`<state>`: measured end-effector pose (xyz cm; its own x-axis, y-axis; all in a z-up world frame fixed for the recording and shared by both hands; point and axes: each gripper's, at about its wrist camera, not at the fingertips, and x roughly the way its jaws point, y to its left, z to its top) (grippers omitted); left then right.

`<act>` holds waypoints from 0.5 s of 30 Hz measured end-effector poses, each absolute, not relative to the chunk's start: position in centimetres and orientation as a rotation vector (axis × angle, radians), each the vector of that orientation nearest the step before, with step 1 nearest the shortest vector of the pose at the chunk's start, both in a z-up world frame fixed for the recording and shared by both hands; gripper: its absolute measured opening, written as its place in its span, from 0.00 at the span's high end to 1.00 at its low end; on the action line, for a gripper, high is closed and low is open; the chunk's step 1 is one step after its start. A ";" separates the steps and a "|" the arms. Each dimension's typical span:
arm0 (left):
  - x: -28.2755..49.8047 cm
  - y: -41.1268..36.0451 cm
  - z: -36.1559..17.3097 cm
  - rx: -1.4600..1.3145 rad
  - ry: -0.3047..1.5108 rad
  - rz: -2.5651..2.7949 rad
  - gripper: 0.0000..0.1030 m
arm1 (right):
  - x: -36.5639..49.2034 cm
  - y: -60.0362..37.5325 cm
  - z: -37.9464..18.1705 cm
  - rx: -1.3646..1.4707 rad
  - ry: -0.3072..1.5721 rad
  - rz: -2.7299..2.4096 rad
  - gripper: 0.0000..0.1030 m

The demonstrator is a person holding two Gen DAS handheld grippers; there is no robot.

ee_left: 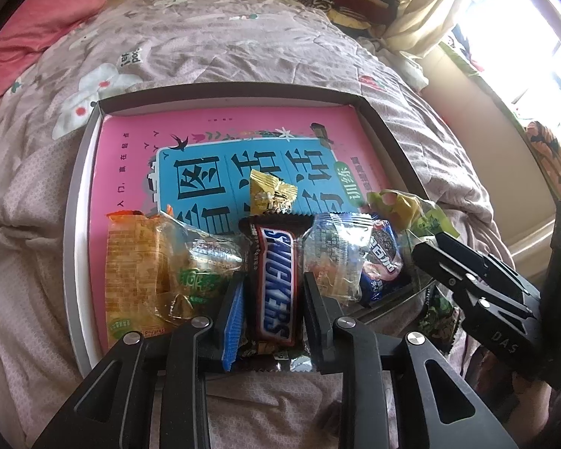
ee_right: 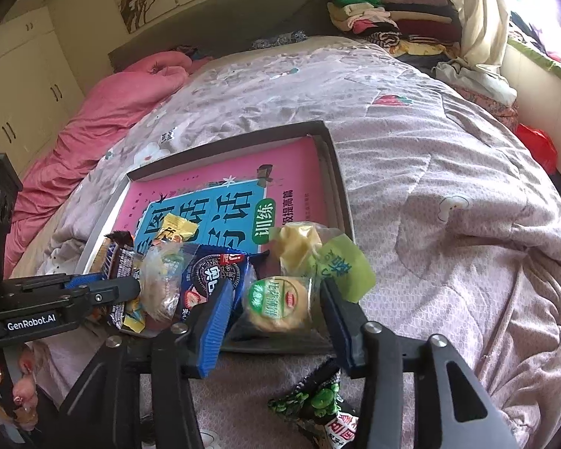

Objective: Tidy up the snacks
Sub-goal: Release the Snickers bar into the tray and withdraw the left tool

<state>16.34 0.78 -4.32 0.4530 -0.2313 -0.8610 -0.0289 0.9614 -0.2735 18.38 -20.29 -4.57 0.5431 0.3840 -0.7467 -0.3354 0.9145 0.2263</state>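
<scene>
A shallow grey tray (ee_left: pixel 74 202) lies on the bed with a pink book (ee_left: pixel 131 142) inside it. Snacks lie along its near edge. My left gripper (ee_left: pixel 271 299) is shut on a Snickers bar (ee_left: pixel 276 280), whose sides touch both pads. Left of it lies an orange wafer pack (ee_left: pixel 134 269); right of it lie a clear pastry pack (ee_left: pixel 336 250) and a blue Oreo pack (ee_left: pixel 383 258). A small yellow candy (ee_left: pixel 271 191) lies behind. My right gripper (ee_right: pixel 276 310) is open around a green-labelled round biscuit pack (ee_right: pixel 280 299). The tray (ee_right: pixel 340 187) also shows there.
A green-black snack bag (ee_right: pixel 318 408) lies on the quilt (ee_right: pixel 448 187) outside the tray's near edge. A yellow-green pastry pack (ee_right: pixel 310 250) sits at the tray's right side. Folded clothes (ee_right: pixel 385 11) are stacked at the bed head. A pink blanket (ee_right: pixel 104 112) lies to the left.
</scene>
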 end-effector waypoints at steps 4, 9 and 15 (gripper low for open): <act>16.3 0.7 -4.2 -0.261 1.095 -0.133 0.62 | 18.1 -20.7 -4.1 0.072 0.883 0.430 0.51; 16.1 0.6 -3.8 -0.250 1.083 -0.135 0.50 | 17.8 -20.9 -3.5 0.078 0.864 0.428 0.51; 15.8 0.6 -3.3 -0.244 1.076 -0.131 0.41 | 17.2 -21.1 -3.0 0.080 0.848 0.426 0.49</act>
